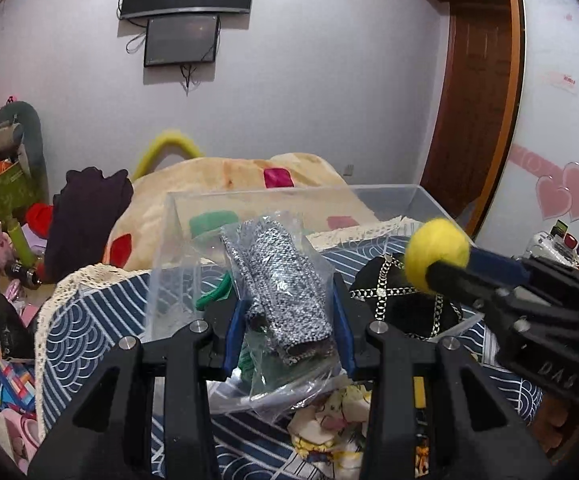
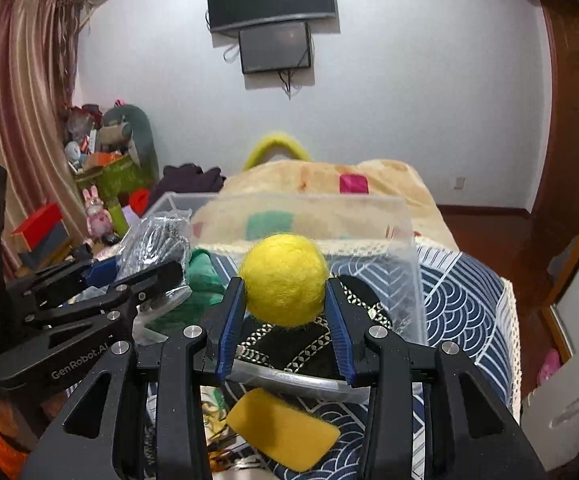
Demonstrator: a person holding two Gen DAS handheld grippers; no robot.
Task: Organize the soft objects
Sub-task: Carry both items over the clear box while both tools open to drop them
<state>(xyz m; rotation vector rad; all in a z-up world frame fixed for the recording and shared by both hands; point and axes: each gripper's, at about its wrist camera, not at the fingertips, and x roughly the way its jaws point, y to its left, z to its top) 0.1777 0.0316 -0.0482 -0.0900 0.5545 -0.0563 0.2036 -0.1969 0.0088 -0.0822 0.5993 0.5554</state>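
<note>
My left gripper (image 1: 289, 312) is shut on a clear plastic bag holding a grey knit fabric (image 1: 285, 276), lifted over the near left part of the clear plastic bin (image 1: 393, 194). My right gripper (image 2: 285, 300) is shut on a yellow felt ball (image 2: 283, 280), held above the bin's near right part; the ball also shows in the left wrist view (image 1: 437, 254). Inside the bin lie a black cloth with gold chain trim (image 2: 289, 344) and a green cloth (image 2: 203, 276). The left gripper and its bag (image 2: 153, 248) show at the left of the right wrist view.
The bin (image 2: 405, 216) stands on a table with a blue wave-patterned cloth (image 2: 461, 292). A yellow felt piece (image 2: 285, 436) and a cartoon-print cloth (image 1: 337, 428) lie in front of the bin. A bed with a cream blanket (image 1: 217, 184) is behind; clutter stands at the left.
</note>
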